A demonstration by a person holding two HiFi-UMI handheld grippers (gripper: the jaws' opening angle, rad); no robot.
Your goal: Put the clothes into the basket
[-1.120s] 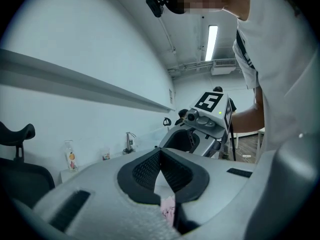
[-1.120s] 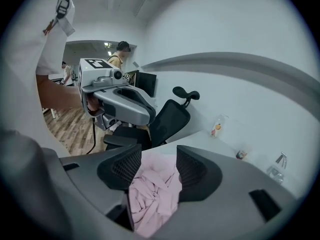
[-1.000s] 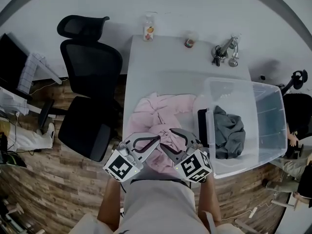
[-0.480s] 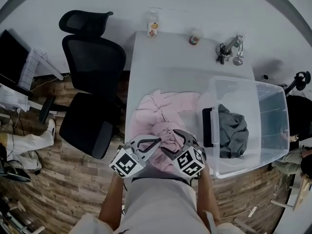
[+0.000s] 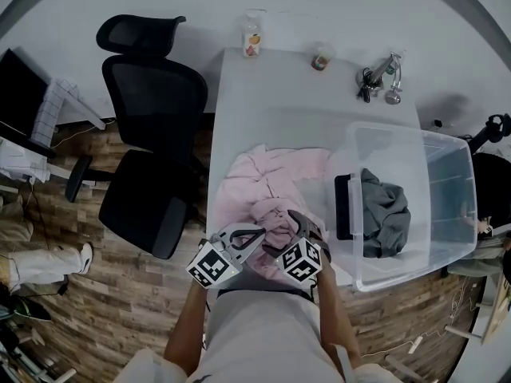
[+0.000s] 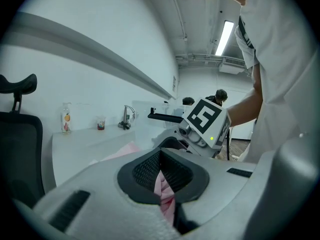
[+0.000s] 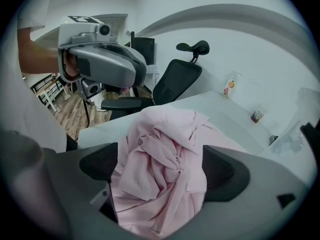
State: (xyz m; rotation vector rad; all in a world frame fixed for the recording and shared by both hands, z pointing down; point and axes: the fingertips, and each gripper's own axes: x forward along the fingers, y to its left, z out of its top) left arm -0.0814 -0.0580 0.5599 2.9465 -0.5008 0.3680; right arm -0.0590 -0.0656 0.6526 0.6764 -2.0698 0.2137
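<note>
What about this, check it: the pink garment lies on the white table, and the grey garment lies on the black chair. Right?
One part is wrong. The grey garment lies inside the clear bin, as the head view shows. The pink garment does lie on the white table.

You've got soft, creased pink cloth [image 5: 267, 194] on a smooth, matt white table [image 5: 279, 94]. Your bin [image 5: 447, 174] is clear, glossy plastic, and the grey cloth [image 5: 387, 214] in it is matt. Floor [image 5: 120, 309]: grainy wood planks. Chair [image 5: 152, 102]: matt black.
</note>
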